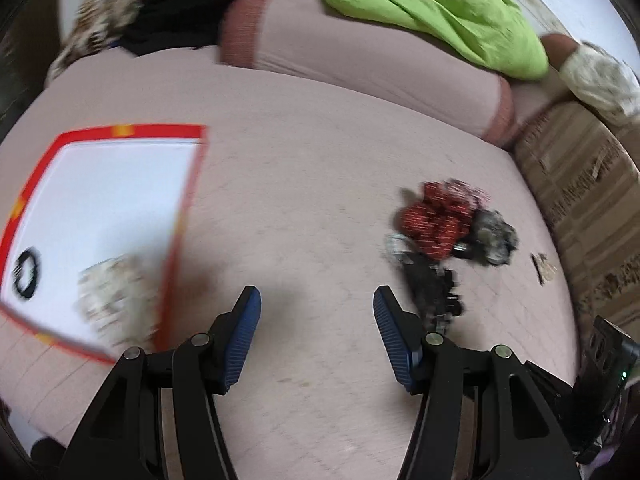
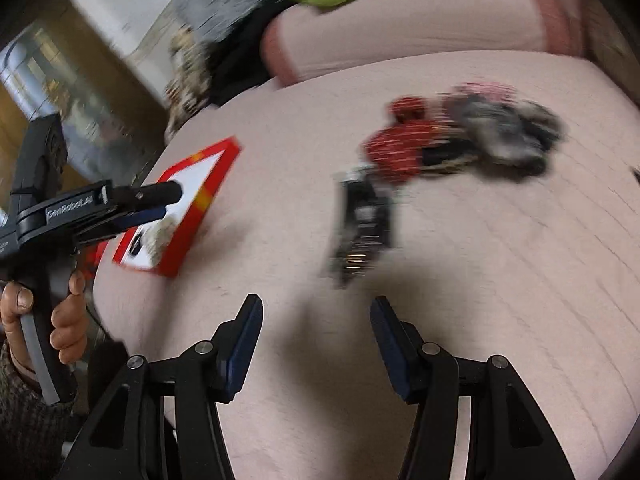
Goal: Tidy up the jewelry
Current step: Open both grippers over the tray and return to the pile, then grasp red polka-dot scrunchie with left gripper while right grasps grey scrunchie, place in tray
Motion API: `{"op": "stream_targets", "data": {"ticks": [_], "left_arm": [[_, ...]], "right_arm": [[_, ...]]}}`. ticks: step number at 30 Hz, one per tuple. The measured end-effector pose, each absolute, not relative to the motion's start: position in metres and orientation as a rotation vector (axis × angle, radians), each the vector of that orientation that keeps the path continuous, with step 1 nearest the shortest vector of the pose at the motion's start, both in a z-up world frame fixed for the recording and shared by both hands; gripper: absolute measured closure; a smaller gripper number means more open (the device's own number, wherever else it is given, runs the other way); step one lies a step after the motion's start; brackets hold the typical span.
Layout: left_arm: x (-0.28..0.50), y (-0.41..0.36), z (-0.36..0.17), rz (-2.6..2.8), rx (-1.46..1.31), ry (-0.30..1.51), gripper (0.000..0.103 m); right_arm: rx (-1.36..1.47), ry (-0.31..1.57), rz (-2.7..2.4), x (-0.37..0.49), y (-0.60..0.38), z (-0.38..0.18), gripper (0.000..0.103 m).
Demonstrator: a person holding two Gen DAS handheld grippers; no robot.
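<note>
1. Left gripper (image 1: 317, 300): jaws stand wide apart with nothing between the blue pads; only bare pink bed cover (image 1: 320, 184) shows under them.
2. Right gripper (image 2: 316, 310): jaws likewise wide, nothing held; the same pink cover lies below.
3. Red-bordered white tray (image 1: 120, 132) lies to the left of the left gripper, close beside its left finger. On it: a small black ring-shaped piece (image 1: 26, 274) and a pale, blurred cluster (image 1: 116, 300) near the tray's right border.
4. Jewelry pile (image 1: 444, 220) lies ahead and to the right of the left gripper: a red piece with pale flecks, a grey-dark lump touching it on the right, and a dark chain-like piece (image 1: 436, 292) just beside the right finger. Detail blurred.
5. From the right wrist view, the same pile is ahead and slightly right; the dark piece is nearest the jaws.
6. A small brownish item (image 1: 544, 266) lies apart, further right.
7. A hand (image 2: 60, 320) grips the left gripper's handle, far left of the right gripper.
</note>
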State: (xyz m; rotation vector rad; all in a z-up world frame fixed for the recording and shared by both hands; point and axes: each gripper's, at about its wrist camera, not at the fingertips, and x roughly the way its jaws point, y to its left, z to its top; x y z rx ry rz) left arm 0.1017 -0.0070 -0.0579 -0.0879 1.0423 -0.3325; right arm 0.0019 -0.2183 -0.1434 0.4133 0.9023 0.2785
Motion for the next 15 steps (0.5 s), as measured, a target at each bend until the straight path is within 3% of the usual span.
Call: {"op": "stream_targets", "data": {"ticks": [15], "left_arm": [[0.179, -0.176, -0.105, -0.523, 0.058, 1.128, 0.045]], "right_arm": [[0.565, 0.738, -0.079, 0.053, -0.351, -0.131, 0.042]]}}
